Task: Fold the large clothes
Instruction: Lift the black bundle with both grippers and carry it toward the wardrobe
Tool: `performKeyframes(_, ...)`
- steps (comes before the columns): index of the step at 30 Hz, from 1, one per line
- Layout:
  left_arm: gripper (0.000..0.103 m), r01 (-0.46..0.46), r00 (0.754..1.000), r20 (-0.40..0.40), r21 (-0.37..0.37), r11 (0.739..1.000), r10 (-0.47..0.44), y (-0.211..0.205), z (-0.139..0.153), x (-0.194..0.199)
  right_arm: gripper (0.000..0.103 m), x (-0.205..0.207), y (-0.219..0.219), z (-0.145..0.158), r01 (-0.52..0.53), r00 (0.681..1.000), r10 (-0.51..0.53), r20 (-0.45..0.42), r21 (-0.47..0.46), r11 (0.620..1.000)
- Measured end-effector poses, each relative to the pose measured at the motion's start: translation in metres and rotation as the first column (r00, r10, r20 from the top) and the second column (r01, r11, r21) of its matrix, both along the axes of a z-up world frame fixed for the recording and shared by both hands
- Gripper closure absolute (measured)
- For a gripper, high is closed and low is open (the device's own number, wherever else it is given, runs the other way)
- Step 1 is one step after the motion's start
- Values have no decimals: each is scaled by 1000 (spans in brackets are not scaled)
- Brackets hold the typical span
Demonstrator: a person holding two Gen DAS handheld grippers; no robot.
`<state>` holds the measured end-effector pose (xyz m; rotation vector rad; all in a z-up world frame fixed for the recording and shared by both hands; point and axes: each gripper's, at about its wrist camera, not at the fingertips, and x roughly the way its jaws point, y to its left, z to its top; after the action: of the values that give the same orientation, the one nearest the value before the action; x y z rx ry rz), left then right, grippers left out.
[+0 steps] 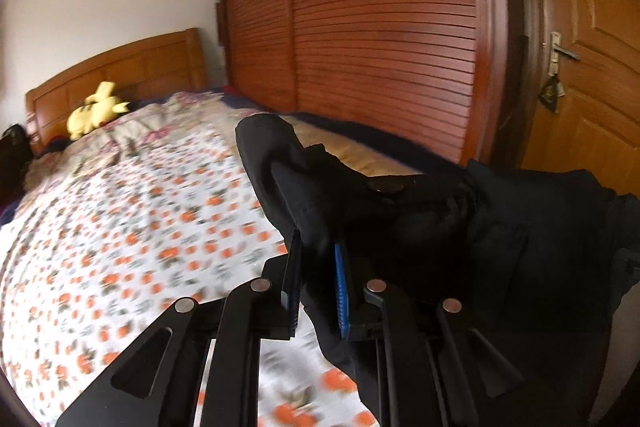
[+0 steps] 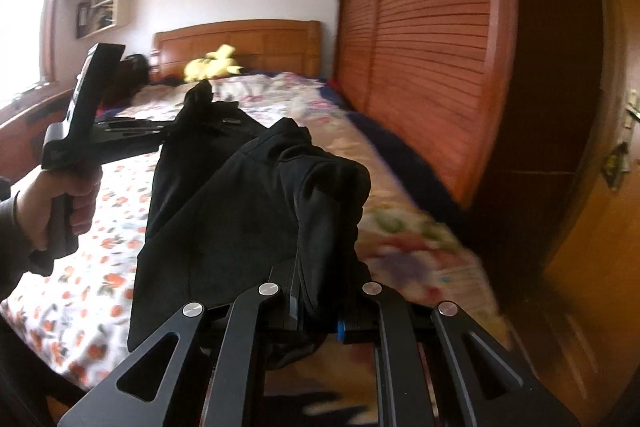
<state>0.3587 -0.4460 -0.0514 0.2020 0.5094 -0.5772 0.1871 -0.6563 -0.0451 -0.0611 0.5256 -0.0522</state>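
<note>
- Firmly, the left gripper (image 1: 316, 267) clamps a black garment (image 1: 440, 227) above the floral bedspread (image 1: 120, 227).
- Likewise, the right gripper (image 2: 316, 303) pinches the garment's bunched edge.

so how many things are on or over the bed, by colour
black: 1, the garment, held up over the bed by both tools
yellow: 1, the plush toy by the headboard
white with orange flowers: 1, the bedspread
total: 3

Yellow plush toy (image 1: 98, 111) by wooden headboard (image 1: 120, 71), beside slatted wardrobe (image 1: 380, 27).
</note>
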Motion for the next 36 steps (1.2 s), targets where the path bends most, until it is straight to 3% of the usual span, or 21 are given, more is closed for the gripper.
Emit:
performKeyframes(7, 87, 91, 995, -42, -50, 995, -93, -88, -9, -1, 94, -22, -51, 1, 113, 994, -113, 3, -31, 993)
performKeyframes(12, 85, 130, 989, -64, -4, 991, -130, -134, -32, -2, 91, -23, -78, -29, 182, 981, -184, -63, -33, 983)
performKeyframes(14, 82, 121, 990, -71, 23, 992, -119, -135, -41, -1, 83, -21, -86, -44, 214, 972, -216, -90, -36, 976)
performKeyframes(16, 76, 110, 991, -77, 42, 993, -106, -135, -49, 2, 41, -22, -93, -49, 259, 961, -261, -86, -35, 965)
performKeyframes(17, 74, 109, 992, -77, 54, 993, -104, -135, -53, 3, 38, -24, -95, -47, 278, 958, -280, -66, -28, 960)
performKeyframes(20, 70, 122, 991, -59, 74, 990, -117, -125, -60, 0, 38, -27, -96, -34, 281, 959, -281, -27, -19, 960)
performKeyframes(24, 53, 146, 989, -31, 73, 987, -144, -107, -60, -17, 69, -17, -74, -17, 191, 982, -191, 11, -40, 981)
performKeyframes(25, 53, 166, 986, -18, 64, 984, -165, -101, -58, -25, 71, -13, -70, -17, 173, 985, -172, 10, -43, 984)
performKeyframes(28, 52, 204, 979, -11, 57, 977, -204, -101, -57, -39, 71, 1, -52, -23, 107, 994, -108, -7, -67, 992)
performKeyframes(31, 52, 235, 972, -23, 50, 971, -234, -106, -60, -50, 72, 21, -60, -43, 145, 985, -154, -81, -105, 984)
performKeyframes(35, 52, 261, 965, -26, 54, 964, -260, -109, -64, -61, 71, 34, -103, -90, 240, 949, -229, -218, 24, 971)
performKeyframes(36, 47, 266, 964, -29, 53, 963, -265, -110, -65, -63, 71, 32, -104, -98, 228, 953, -220, -209, 16, 974)
